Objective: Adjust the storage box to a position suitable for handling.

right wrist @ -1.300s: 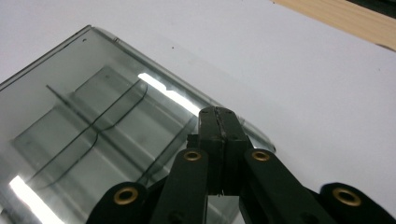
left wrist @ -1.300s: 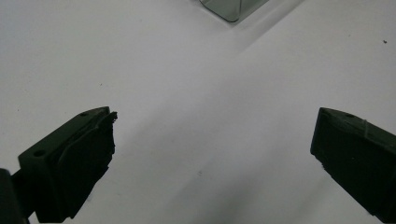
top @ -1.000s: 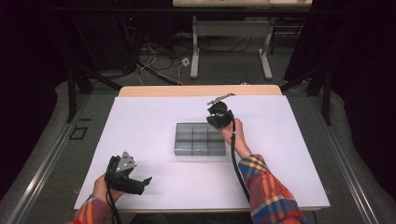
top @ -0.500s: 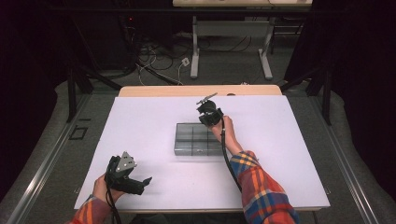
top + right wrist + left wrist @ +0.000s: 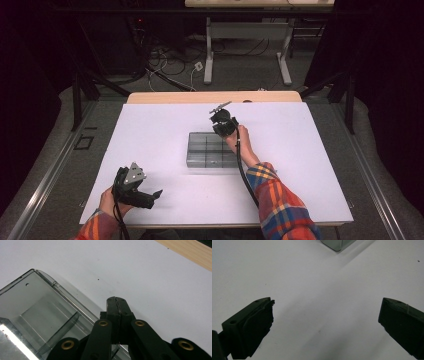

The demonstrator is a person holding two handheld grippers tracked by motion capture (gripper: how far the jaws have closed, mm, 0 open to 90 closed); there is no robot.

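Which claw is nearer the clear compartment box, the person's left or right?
Right. The right claw is at the far edge of the clear compartment box; the left claw rests well short of it, near the table's front-left.

Lab, black curtains point(image 5: 380, 60), floor cables point(image 5: 170, 70)

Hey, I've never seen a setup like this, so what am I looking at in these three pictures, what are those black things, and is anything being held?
No robot here: a person in plaid sleeves holds a hand-operated two-jaw gripper in each hand. The high view looks down on a white table from above the person's side. The other two pictures come from cameras riding on the grippers, looking along their black jaws.

On the table sits a clear plastic compartment box, divided into sections.

The left gripper rests near the table's front edge; its own view shows the jaws wide apart over bare table.

The right gripper is over the box's far edge. Its jaws are pressed together, right at the box's clear rim; whether they pinch it is unclear.
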